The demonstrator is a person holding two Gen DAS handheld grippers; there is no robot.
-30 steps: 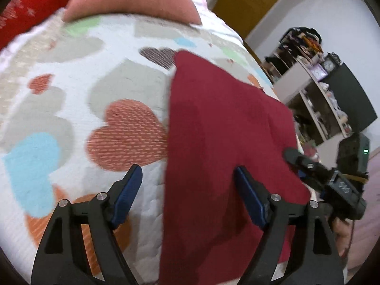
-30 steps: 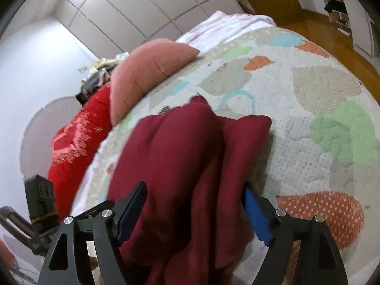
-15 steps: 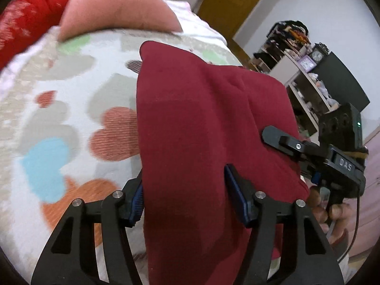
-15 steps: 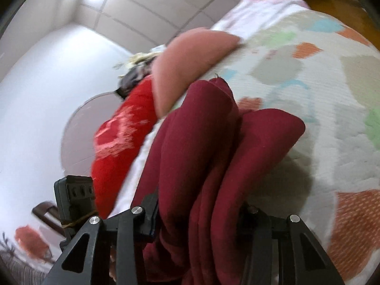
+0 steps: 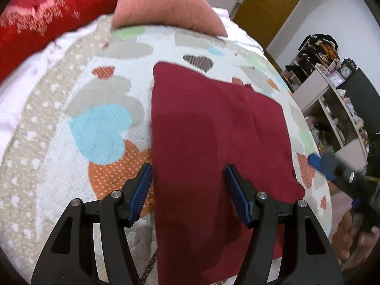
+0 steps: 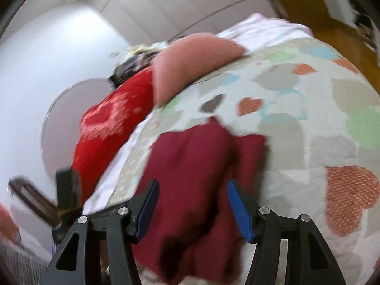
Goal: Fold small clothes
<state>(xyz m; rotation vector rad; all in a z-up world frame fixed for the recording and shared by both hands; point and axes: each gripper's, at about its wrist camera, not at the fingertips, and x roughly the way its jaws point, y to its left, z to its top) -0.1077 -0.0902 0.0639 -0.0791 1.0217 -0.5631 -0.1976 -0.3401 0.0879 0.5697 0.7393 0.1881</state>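
A dark red garment (image 5: 213, 130) lies folded and flat on the heart-patterned quilt (image 5: 99, 128) of a bed. It also shows in the right wrist view (image 6: 197, 166), blurred. My left gripper (image 5: 187, 190) is open above the garment's near left part, holding nothing. My right gripper (image 6: 192, 204) is open over the garment's near end, holding nothing. The right gripper also shows at the right edge of the left wrist view (image 5: 332, 168), blurred, beyond the garment's right side.
A pink pillow (image 5: 163, 2) and a red blanket (image 5: 47, 16) lie at the head of the bed. Shelves with clutter (image 5: 332, 90) and a brown door (image 5: 268, 2) stand to the right. The quilt's near edge is close below the grippers.
Both grippers were shut on the lifted garment half a second ago. Now both have opened and drawn back, and the garment lies flat on the quilt.
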